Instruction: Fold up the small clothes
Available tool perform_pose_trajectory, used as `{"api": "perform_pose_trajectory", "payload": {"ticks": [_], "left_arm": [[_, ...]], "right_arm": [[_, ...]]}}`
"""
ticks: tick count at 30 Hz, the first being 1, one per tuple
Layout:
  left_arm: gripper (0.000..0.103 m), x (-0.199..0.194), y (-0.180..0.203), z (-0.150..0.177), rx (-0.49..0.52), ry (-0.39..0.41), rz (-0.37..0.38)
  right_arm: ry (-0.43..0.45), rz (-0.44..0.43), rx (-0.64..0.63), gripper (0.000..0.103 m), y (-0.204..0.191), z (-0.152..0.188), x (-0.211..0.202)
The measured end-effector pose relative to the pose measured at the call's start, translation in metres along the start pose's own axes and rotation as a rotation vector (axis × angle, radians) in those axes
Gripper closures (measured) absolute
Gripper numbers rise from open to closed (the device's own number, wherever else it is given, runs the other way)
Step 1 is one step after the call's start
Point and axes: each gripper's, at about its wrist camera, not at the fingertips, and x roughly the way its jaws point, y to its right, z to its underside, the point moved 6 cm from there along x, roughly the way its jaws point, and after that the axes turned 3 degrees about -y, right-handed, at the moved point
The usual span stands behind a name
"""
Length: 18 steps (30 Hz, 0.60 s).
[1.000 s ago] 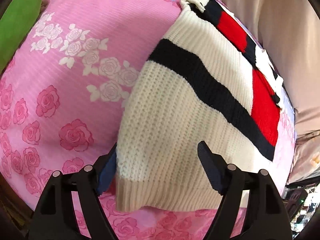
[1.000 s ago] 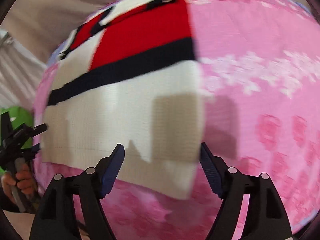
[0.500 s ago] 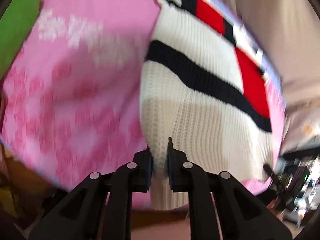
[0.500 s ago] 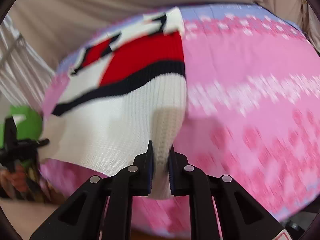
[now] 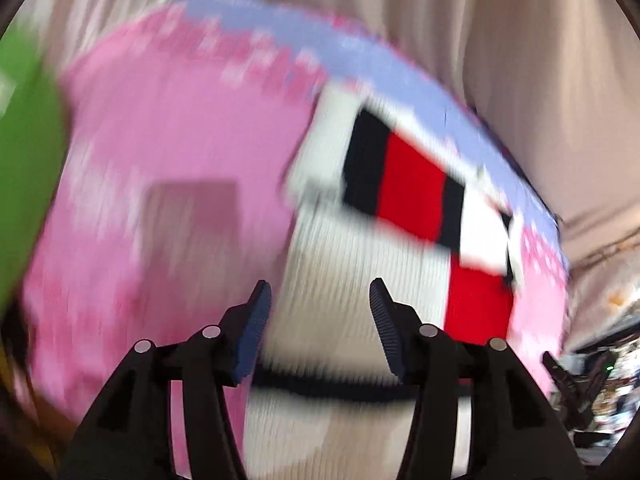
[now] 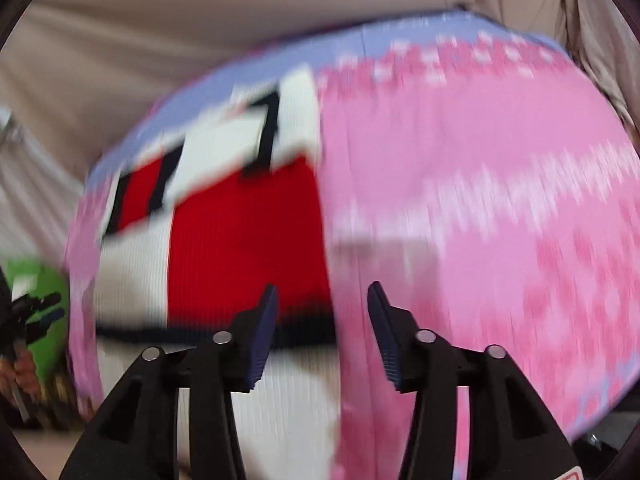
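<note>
A small knit sweater, white with black stripes and red blocks [image 5: 352, 264], lies on a pink rose-print sheet [image 5: 172, 152]. It also shows in the right wrist view [image 6: 240, 240]. My left gripper [image 5: 318, 300] is open and empty over the sweater's left side. My right gripper [image 6: 322, 300] is open and empty over the sweater's right edge, where knit meets the sheet [image 6: 460, 208]. Both views are blurred by motion.
Beige curtains [image 5: 480, 40] hang behind the bed. A green object [image 5: 24, 160] sits at the left edge. The left gripper and the hand on it [image 6: 28, 332] show at the far left of the right wrist view.
Both grippers shut on the sweater's lower hem half a second ago, carried it forward, and have now opened and let go. The sweater looks shorter, its hem lying over the upper part.
</note>
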Motion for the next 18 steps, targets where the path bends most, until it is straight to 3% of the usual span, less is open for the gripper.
{"api": "perform_pose_trajectory", "payload": {"ticks": [4,5,9,14,16,17,18], "left_arm": [[0.051,0.047,0.025,-0.070,0.043,0.049,-0.058],[0.051,0.056,0.025,-0.082,0.026,0.053,-0.078],[0.051,0.103,0.011,-0.117,-0.063,0.007,-0.125],[0.062,0.146,0.009,-0.139,-0.091,-0.055,-0.118],[0.078,0.152,0.015,-0.142,-0.042,-0.049,-0.144],[0.081,0.152,0.019,-0.143,-0.022,-0.046,-0.143],[0.084,0.147,0.021,-0.145,-0.014,-0.036,-0.148]], "right_arm": [[0.023,0.026,0.038,0.049,-0.011,-0.077,0.062],[0.018,0.020,0.057,0.042,-0.013,-0.089,0.074],[-0.005,0.017,0.163,0.041,-0.011,-0.131,0.125],[0.007,-0.029,0.297,0.034,-0.007,-0.173,0.159],[-0.015,-0.042,0.284,0.031,-0.016,-0.185,0.174],[-0.008,-0.016,0.247,0.037,-0.023,-0.192,0.180],[0.004,-0.025,0.199,0.081,-0.033,-0.198,0.180]]}}
